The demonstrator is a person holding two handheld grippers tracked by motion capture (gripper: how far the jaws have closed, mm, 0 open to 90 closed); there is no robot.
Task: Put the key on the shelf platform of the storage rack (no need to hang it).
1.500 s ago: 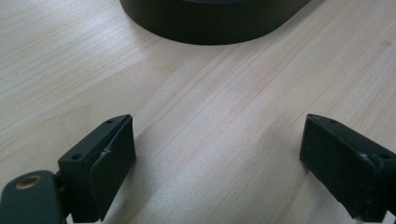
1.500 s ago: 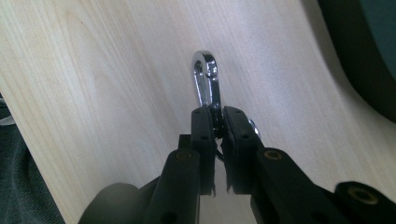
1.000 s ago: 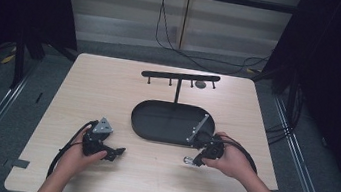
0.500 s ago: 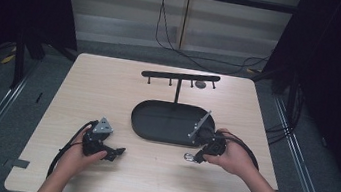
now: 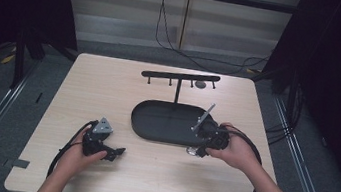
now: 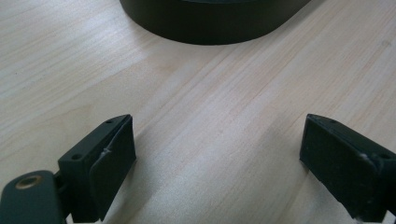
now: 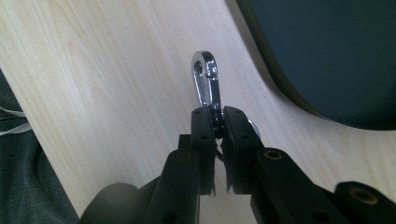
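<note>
High view. The right gripper [image 5: 200,148] sits just off the near right rim of the black oval tray [image 5: 140,122], clenched on a small chrome snap hook [image 5: 194,151] that lies low over the wooden table [image 5: 110,82]. The left gripper [image 5: 109,152] rests on the table well apart from the tray, near the front left. Behind the tray a thin post carries a black hanging bar [image 5: 181,76] with short pegs; a small round object hangs or sits near its right end, too small to identify. The room beyond the table is dark, with black curtains to both sides, a pale panelled wall at the back and cables trailing over a grey floor.

Left gripper view. The jaws stand wide apart with nothing between them, over pale, straight-grained wood [image 6: 210,116]; the tray wall [image 6: 210,28] curves across the top.

Right gripper view. The two black jaws pinch the base of the snap hook [image 7: 205,84], whose polished loop projects forward above the wood [image 7: 107,93], with the tray edge [image 7: 280,84] to the right.

Risks, as judged. The grip covers only a short length of smooth, rounded metal, so the hook may pivot or slip out if swung quickly. The hook's opening is narrow, so a small misalignment at a peg could knock the light stand or drop the hook into the tray.
</note>
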